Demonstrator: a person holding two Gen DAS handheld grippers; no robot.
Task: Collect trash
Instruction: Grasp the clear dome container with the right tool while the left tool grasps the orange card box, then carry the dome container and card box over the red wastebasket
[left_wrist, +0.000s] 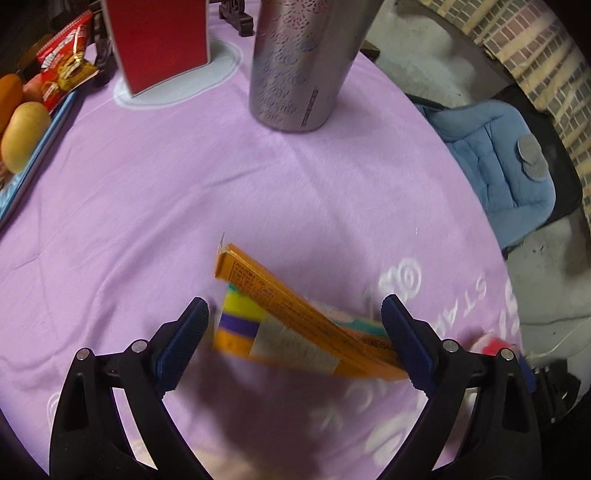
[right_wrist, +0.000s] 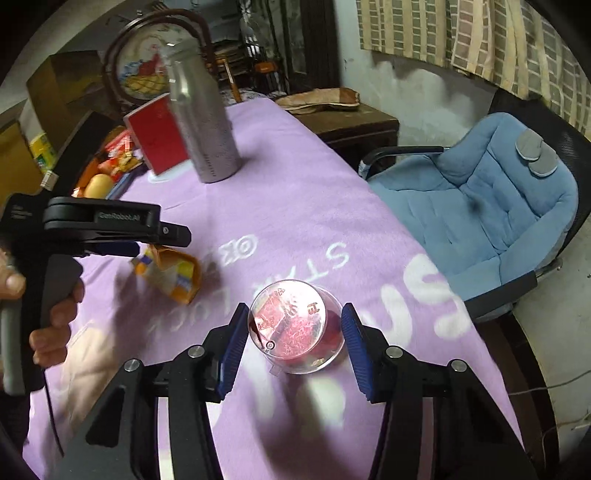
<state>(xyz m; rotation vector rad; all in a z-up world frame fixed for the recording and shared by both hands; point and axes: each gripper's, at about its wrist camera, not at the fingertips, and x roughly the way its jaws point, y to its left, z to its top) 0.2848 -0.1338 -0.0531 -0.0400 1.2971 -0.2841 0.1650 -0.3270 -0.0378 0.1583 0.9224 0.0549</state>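
Note:
An orange snack wrapper (left_wrist: 295, 317) lies crumpled on the purple tablecloth (left_wrist: 184, 206). My left gripper (left_wrist: 295, 314) points steeply down over it, open, one finger on each side; the right finger is at the wrapper's end. The right wrist view shows the same wrapper (right_wrist: 173, 273) under the left gripper (right_wrist: 162, 240), held by a hand (right_wrist: 51, 325). A clear plastic cup (right_wrist: 291, 325) with red residue lies on its side near the table's edge. My right gripper (right_wrist: 293, 314) straddles it, with the blue pads (right_wrist: 232, 343) against both of its sides.
A tall steel flask (left_wrist: 295, 62) and a red box (left_wrist: 159, 40) stand at the far end of the table. A blue tray (left_wrist: 40, 140) with fruit and red snack packets sits far left. A blue padded chair (right_wrist: 480, 206) stands beside the table's right edge.

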